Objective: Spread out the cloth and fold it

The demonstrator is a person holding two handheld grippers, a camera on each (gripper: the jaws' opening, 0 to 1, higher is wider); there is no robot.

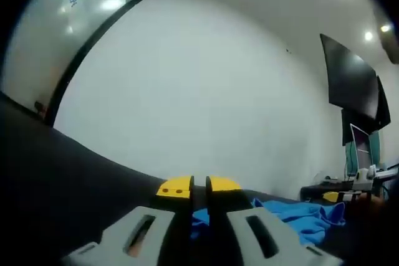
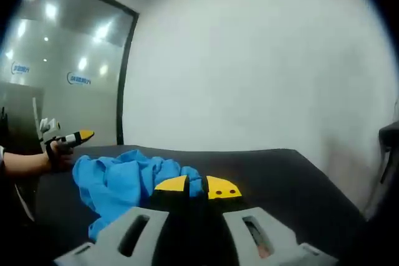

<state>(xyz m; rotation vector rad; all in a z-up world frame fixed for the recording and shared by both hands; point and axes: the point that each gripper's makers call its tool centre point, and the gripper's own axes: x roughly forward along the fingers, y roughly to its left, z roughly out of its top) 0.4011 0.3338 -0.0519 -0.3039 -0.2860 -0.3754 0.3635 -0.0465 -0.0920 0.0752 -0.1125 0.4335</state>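
Observation:
A crumpled blue cloth (image 2: 124,182) lies in a heap on the black table (image 2: 280,172). My right gripper (image 2: 198,187) is just in front of the cloth's right end; its yellow-tipped jaws stand close together with nothing seen between them. In the left gripper view the cloth (image 1: 302,216) stretches to the right of my left gripper (image 1: 199,186), whose jaws are also together, with a bit of blue showing low behind them. A hand holds the left gripper (image 2: 70,139) just past the cloth's far left edge. The right gripper (image 1: 340,196) shows beyond the cloth's other end.
A plain white wall (image 1: 206,91) stands behind the table. Dark monitors (image 1: 352,82) hang on the wall at the right, with desk items (image 1: 365,175) below them. A glass partition (image 2: 62,66) with a black frame is at the left.

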